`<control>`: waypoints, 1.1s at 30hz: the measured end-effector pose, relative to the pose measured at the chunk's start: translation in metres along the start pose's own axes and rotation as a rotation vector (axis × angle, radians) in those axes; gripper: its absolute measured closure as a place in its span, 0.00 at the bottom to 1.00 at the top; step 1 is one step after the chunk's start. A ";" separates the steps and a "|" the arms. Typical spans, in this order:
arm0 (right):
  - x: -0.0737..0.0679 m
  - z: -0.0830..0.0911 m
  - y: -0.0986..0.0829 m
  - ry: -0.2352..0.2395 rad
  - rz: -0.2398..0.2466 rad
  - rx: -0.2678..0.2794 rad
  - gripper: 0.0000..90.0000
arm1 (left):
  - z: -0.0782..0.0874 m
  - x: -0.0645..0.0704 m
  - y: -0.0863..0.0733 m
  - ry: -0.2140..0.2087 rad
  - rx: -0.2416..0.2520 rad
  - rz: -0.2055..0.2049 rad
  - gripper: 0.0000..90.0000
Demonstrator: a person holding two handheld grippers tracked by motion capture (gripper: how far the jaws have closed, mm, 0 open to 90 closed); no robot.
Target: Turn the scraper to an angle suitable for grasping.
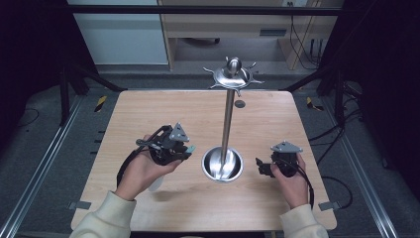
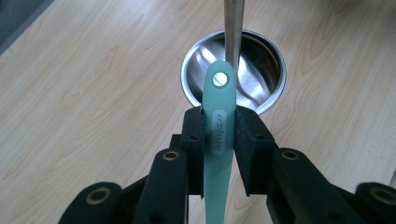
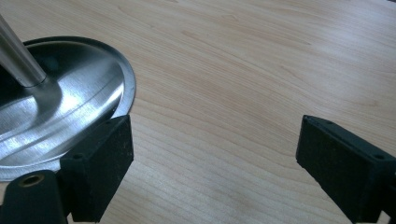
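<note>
Left gripper view shows our left gripper (image 2: 218, 135) clamped on a teal handle (image 2: 218, 121) just short of the metal stand (image 2: 233, 60), while our right gripper (image 3: 215, 158) hangs wide apart beside its base.

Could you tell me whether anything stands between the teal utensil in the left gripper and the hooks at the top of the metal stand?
Nothing visible does: the utensil, clamped in the left gripper, sits beside the stand, whose hooks look bare.

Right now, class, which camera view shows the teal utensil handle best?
The left gripper view: the teal handle sits clamped between the left gripper's jaws, hanging hole plain. The high view shows just its teal tip. The right gripper view faces bare table.
</note>
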State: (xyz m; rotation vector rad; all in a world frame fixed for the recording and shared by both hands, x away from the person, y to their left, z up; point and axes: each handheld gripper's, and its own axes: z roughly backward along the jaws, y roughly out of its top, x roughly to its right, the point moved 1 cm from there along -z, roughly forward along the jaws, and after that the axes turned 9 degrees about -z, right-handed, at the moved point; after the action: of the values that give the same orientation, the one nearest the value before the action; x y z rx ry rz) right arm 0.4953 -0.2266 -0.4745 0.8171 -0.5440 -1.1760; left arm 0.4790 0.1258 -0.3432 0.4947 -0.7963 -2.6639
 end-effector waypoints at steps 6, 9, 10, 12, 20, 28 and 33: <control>0.002 -0.001 0.000 -0.015 0.023 0.007 0.13 | 0.003 -0.002 0.001 0.005 0.027 0.009 0.83; 0.003 0.001 0.000 -0.023 0.035 0.032 0.13 | 0.009 -0.001 0.002 0.024 0.047 0.009 0.82; 0.003 0.002 0.001 -0.021 0.038 0.037 0.13 | 0.012 -0.001 0.002 0.034 0.056 0.012 0.82; 0.003 0.004 0.002 -0.023 0.037 0.051 0.13 | 0.014 -0.002 0.002 0.039 0.067 0.016 0.82; 0.006 0.005 0.002 -0.016 0.028 0.052 0.13 | 0.031 -0.003 0.015 0.059 0.124 0.004 0.83; 0.007 0.005 0.002 0.002 -0.003 0.050 0.16 | 0.036 -0.001 0.017 0.067 0.152 0.002 0.82; 0.008 0.005 0.002 0.000 -0.009 0.053 0.16 | 0.041 -0.002 0.021 0.076 0.175 0.009 0.83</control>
State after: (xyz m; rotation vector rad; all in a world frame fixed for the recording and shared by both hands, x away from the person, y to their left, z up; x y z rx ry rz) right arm 0.4947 -0.2353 -0.4704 0.8655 -0.5743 -1.1745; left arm 0.4679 0.1291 -0.2989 0.6300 -1.0103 -2.5632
